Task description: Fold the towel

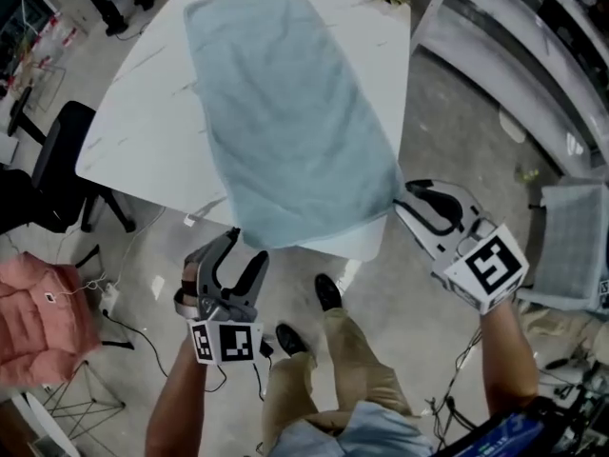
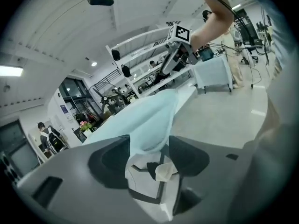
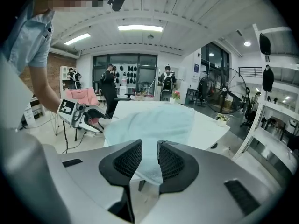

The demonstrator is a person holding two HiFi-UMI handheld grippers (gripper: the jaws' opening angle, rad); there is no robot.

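Observation:
A light blue-green towel [image 1: 285, 112] lies spread flat on the white table [image 1: 133, 131], and its near edge hangs over the table's front. My left gripper [image 1: 245, 246] is at the towel's near left corner. In the left gripper view its jaws [image 2: 148, 143] stand wide apart, with the corner of the towel [image 2: 145, 115] drooping loose between them. My right gripper [image 1: 404, 198] is at the near right corner. In the right gripper view its jaws [image 3: 149, 157] are close together, with the edge of the towel [image 3: 154, 120] pinched between the pads.
A black office chair [image 1: 57, 160] stands left of the table, and a pink garment [image 1: 43, 312] hangs on a rack at the lower left. A grey mesh crate [image 1: 571, 246] sits at the right, with shelving [image 1: 514, 36] behind it. Several people [image 3: 110, 85] stand far off.

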